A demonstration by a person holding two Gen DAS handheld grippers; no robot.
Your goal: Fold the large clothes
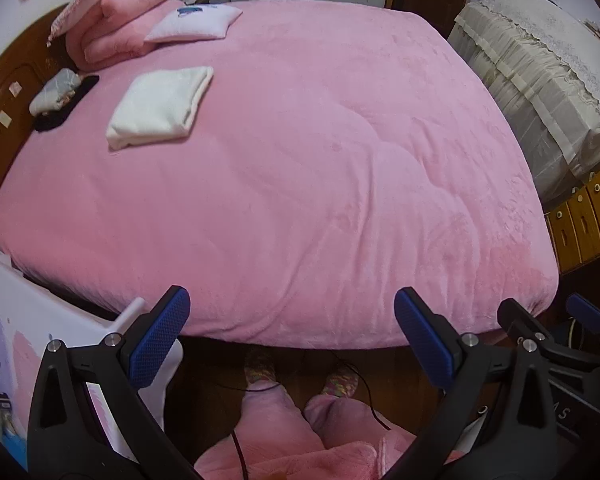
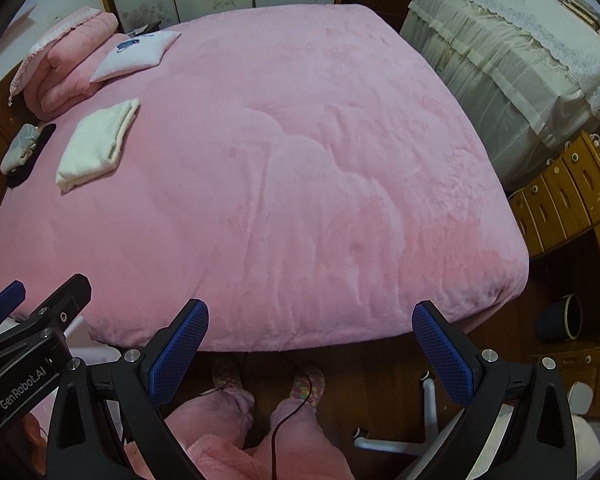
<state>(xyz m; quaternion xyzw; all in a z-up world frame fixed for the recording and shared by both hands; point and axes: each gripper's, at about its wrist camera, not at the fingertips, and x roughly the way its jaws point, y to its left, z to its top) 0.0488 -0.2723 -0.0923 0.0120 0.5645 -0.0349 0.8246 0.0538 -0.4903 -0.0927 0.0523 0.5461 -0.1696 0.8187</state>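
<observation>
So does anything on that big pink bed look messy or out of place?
Mostly tidy. The folded white garment lies neat, and the pink fleece bedcover shows only soft wrinkles. The one untidy spot is a small grey-and-black heap of clothes by the wooden headboard. Both tools are open and empty.

Black tool point(image 1: 292, 336), blue pads point(image 1: 160, 336); pink trousers point(image 1: 276, 420).
</observation>
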